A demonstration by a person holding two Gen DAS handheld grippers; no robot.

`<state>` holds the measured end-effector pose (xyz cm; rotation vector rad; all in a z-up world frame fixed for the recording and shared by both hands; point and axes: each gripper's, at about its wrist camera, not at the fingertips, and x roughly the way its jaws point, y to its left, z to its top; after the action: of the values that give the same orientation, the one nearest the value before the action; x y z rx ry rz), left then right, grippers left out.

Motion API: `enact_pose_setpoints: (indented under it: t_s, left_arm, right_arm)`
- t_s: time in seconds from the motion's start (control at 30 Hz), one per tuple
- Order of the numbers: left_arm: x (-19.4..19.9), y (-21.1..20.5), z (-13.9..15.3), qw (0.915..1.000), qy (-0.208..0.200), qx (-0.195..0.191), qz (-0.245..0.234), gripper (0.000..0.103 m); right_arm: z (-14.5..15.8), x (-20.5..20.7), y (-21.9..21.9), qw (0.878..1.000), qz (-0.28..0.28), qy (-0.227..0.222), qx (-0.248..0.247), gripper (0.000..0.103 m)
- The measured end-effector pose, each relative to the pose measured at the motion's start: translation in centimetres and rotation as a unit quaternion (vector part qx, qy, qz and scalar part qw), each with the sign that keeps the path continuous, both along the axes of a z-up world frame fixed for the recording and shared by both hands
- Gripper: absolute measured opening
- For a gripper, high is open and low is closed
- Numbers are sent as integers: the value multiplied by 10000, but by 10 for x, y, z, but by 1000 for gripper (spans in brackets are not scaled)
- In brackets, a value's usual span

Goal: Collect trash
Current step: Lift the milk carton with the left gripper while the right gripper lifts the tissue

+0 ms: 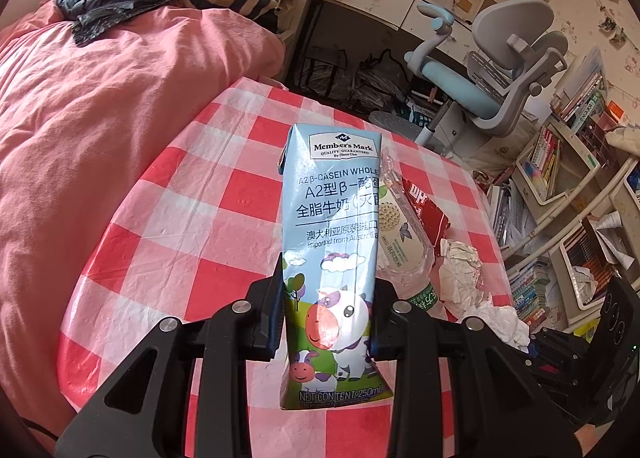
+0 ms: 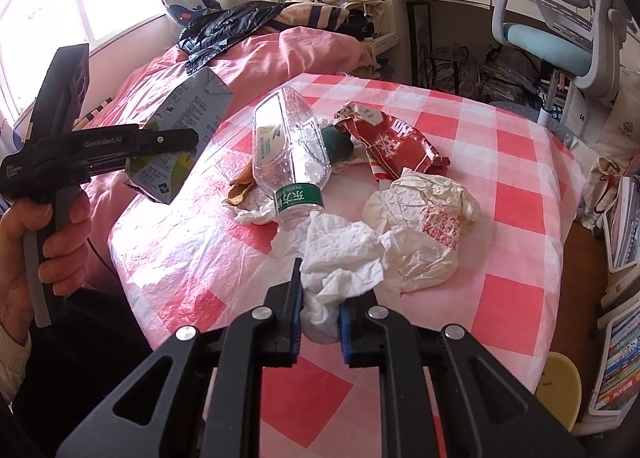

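Checked table (image 2: 520, 162) beside the bed: left gripper (image 1: 326, 322) pinches carton (image 1: 332, 242) lifted off its left edge, right gripper (image 2: 320, 322) pinches tissue (image 2: 340, 258) at near edge; bottle (image 2: 288, 150), wrappers (image 2: 400, 146) remain mid-table, uncollected.

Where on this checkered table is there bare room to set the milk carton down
Bare tablecloth lies on the far side toward the desk chair, and on the left between the plastic bottle and the bed. The middle is crowded: bottle, red wrapper, crumpled paper, tissue.
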<state>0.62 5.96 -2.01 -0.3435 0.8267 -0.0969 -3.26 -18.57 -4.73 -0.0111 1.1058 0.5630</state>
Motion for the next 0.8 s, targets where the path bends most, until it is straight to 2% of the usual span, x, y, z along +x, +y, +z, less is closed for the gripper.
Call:
enact_pose_setpoints:
  t_s: [0.8]
  left_arm:
    - [0, -1, -1, 10000, -6, -3, -10, 29]
  right_arm:
    - [-1, -2, 5, 9999, 117, -14, -49, 15]
